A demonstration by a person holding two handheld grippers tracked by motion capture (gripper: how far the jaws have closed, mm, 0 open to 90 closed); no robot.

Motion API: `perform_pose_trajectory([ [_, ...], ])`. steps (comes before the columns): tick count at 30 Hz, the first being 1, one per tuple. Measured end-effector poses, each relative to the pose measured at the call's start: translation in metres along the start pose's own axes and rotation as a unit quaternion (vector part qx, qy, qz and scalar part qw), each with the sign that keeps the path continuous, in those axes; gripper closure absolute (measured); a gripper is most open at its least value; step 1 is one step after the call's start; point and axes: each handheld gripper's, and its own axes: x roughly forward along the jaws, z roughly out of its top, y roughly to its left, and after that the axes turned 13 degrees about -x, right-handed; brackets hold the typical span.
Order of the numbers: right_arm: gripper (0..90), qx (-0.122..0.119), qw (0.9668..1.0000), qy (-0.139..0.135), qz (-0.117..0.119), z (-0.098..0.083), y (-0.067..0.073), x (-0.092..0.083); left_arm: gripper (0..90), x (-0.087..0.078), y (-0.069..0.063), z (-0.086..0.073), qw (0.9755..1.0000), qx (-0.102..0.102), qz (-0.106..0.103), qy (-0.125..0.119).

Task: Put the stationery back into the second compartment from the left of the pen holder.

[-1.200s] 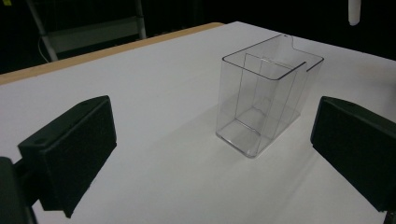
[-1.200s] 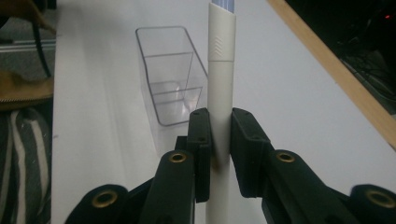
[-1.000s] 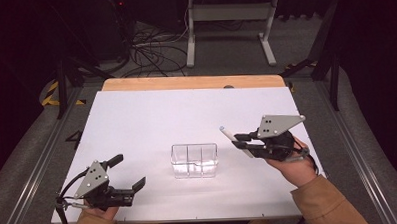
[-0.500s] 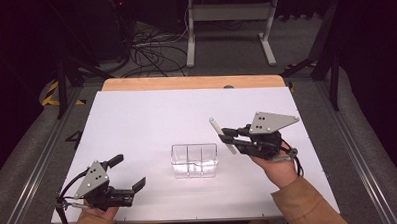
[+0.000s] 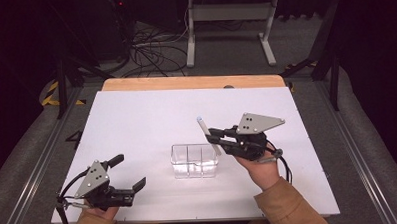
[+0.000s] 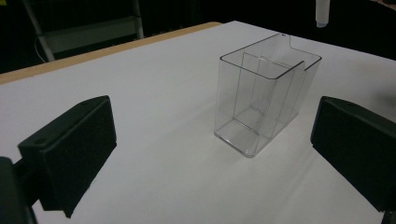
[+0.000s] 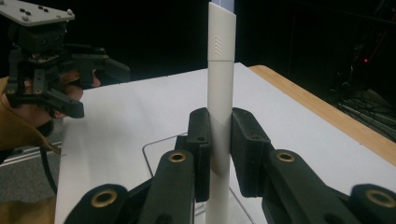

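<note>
- A white pen (image 7: 219, 84) is clamped upright in the right gripper (image 5: 211, 136), just above the clear box (image 5: 194, 160).
- The left gripper (image 5: 130, 172) is held open, empty.
- Lowering into a compartment is judged next.

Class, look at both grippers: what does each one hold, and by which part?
The right gripper clamps a white pen around its lower barrel. The left gripper holds nothing; its jaws stand open.
</note>
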Motion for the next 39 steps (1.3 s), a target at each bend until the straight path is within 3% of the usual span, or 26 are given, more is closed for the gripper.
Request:
perform_pose_trajectory([
  [8,78.4,0.010,0.9998,-0.011,0.010,0.000,0.005,0.016,0.9,0.000,0.000,0.000,1.0000,-0.002,-0.002,0.001],
  [20,78.4,0.016,0.9997,-0.019,-0.002,-0.004,0.007,0.021,0.9,0.000,0.000,0.000,1.0000,0.000,-0.002,0.001],
  [29,78.1,0.034,0.9980,-0.049,-0.020,-0.015,0.010,0.032,0.9,0.000,0.001,0.000,1.0000,-0.003,-0.002,0.000],
  [39,78.1,0.058,0.9972,-0.048,-0.005,-0.022,0.015,0.045,0.9,0.000,0.001,0.000,1.0000,-0.003,-0.003,0.000],
])
